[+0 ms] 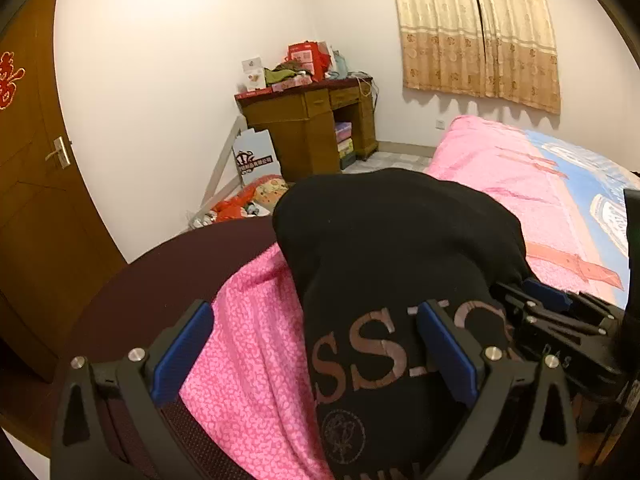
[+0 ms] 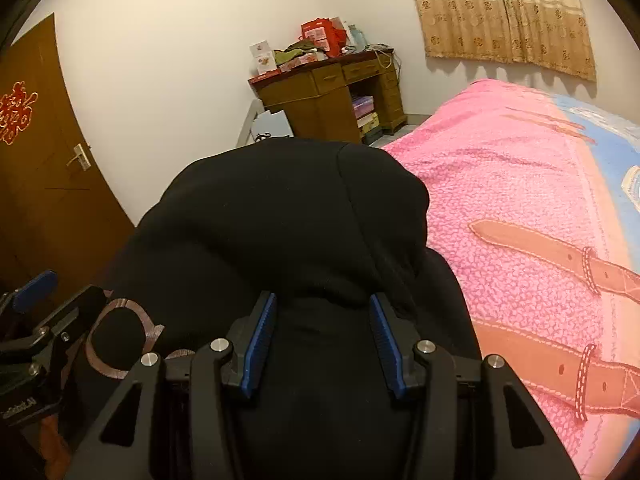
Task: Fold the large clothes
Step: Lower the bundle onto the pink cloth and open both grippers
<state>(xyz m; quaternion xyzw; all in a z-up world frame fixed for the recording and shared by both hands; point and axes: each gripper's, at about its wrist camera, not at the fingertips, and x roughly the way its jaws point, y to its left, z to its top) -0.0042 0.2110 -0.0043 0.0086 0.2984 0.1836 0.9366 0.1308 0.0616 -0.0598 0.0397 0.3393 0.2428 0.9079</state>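
Fingers of the left gripper [image 1: 316,354] are standing wide, gripping nothing; the right gripper [image 2: 322,344] is holding half-open, jaws flanking a fold of the black garment [image 2: 280,216] bunched on the bed [image 2: 520,208]. Ungripped cloth risks slumping, spoiling the fold.

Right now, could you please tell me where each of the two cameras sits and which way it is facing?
Left wrist: on the left gripper, looking down its open jaws over the black garment and pink bedspread toward the desk; the right gripper shows at right.
Right wrist: on the right gripper, jaws around black garment, facing the same desk; the left gripper shows at left.
Shared: garment, bedspread, desk, door, curtain.
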